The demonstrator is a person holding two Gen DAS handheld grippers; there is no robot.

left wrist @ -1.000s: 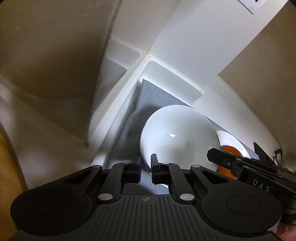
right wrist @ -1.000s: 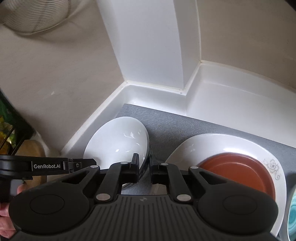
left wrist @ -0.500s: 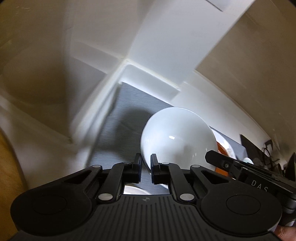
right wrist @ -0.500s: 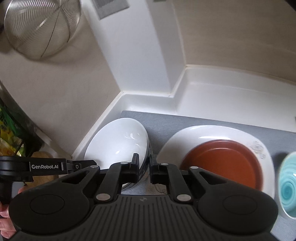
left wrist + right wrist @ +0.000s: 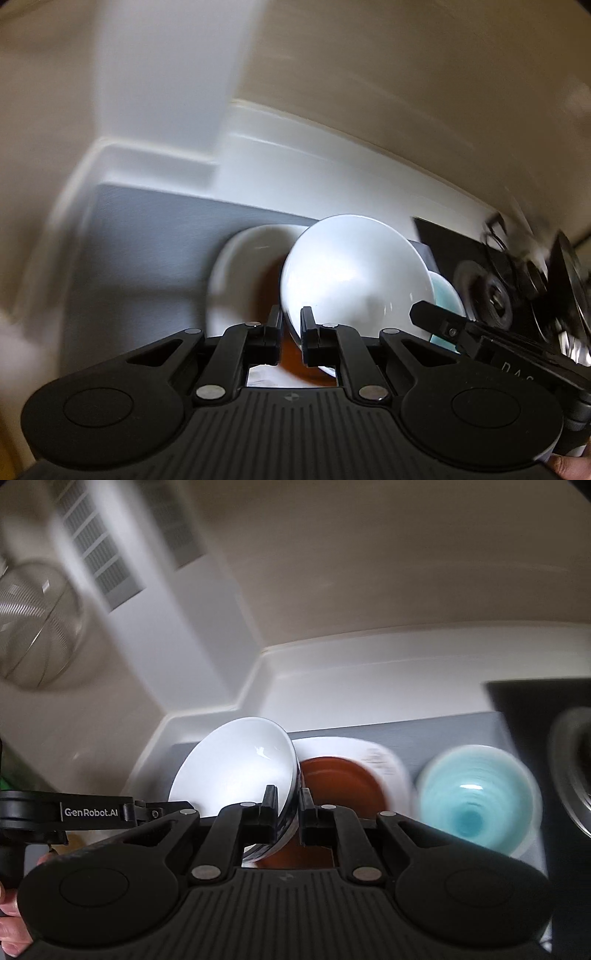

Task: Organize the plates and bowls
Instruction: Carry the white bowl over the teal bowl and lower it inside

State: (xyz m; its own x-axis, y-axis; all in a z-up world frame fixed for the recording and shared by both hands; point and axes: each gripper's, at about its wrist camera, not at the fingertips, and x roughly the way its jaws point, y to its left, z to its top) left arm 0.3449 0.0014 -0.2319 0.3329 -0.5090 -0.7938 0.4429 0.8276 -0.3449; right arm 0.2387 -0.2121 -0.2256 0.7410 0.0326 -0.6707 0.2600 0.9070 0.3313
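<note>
Both grippers pinch opposite rims of one white bowl with a dark patterned outside and hold it in the air. My left gripper is shut on the bowl. My right gripper is shut on the bowl at its right rim. Below it, a red-brown plate lies on a white plate, on a grey mat. A turquoise bowl stands right of the plates and also shows in the left wrist view.
The mat lies on a white counter with a raised back edge and a white pillar in the corner. A wire mesh strainer hangs at left. A black stove with burners is to the right.
Both grippers have lifted the white bowl off the mat and carried it to the right; it now hangs over the red-brown plate. Both views are blurred by the motion.
</note>
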